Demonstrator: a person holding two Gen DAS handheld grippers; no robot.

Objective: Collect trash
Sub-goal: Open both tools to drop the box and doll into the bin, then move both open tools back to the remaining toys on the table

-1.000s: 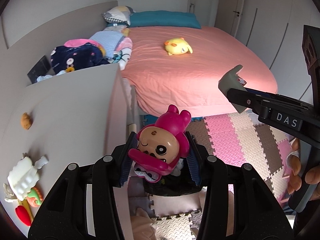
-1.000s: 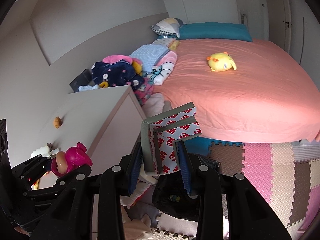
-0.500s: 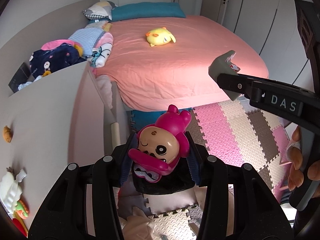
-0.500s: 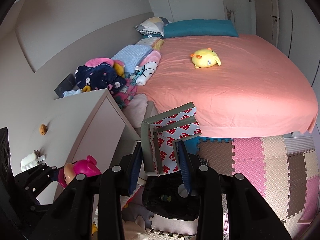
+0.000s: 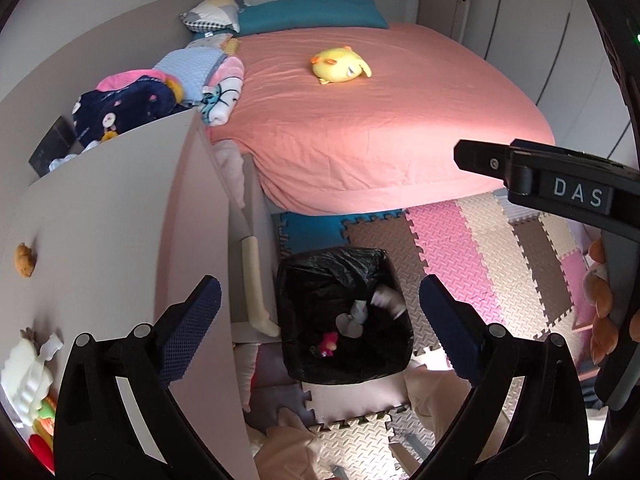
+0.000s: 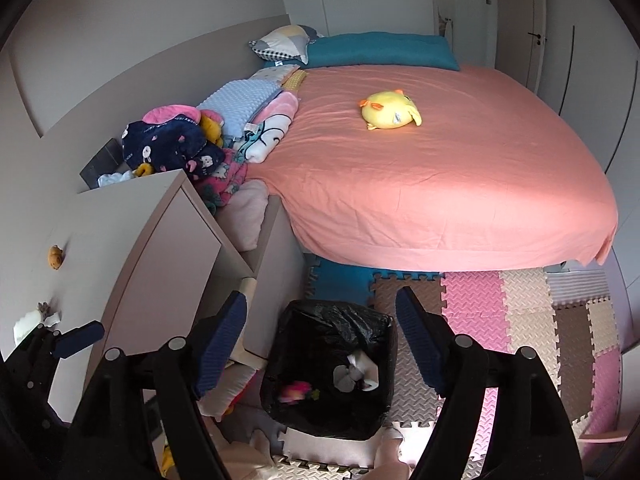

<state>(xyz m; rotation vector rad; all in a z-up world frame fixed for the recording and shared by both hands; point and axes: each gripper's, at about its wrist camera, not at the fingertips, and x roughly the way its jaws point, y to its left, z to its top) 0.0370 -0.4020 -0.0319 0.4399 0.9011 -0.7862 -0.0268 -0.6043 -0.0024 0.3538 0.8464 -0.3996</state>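
Bedroom floor of foam mats [image 5: 460,248], beside a pink bed [image 5: 380,120]: both grippers hang over the black-lined bin [image 5: 344,316], so drops fall inside. Left gripper [image 5: 320,320] and right gripper [image 6: 320,344] have just been opening, jaws wide, empty; pink toy [image 5: 327,347] lies within.

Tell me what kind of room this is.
Most likely a child's bedroom: a large bed with a yellow plush toy on it, and coloured foam play mats covering the floor.
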